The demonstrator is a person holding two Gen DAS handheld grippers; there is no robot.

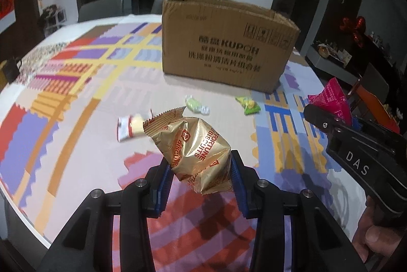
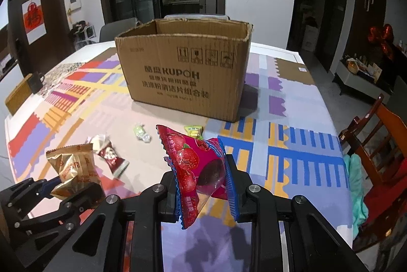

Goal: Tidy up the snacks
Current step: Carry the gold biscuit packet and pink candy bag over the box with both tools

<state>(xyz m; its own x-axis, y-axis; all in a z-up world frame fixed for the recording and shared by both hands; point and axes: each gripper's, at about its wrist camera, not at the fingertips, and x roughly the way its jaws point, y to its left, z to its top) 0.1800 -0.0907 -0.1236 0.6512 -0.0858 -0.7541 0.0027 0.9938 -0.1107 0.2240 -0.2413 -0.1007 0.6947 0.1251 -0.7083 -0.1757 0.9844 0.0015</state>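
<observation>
Aloft, both hand-held grippers (image 1: 199, 167) (image 2: 201, 179) tilted downward.

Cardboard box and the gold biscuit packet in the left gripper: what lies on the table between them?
A pale green wrapped candy lies there on the tablecloth, seen in the left wrist view.

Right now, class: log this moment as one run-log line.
left tongs: shut on gold biscuit packet | right tongs: shut on red strawberry packet | cardboard box: open, ahead | table: three snacks loose
</observation>
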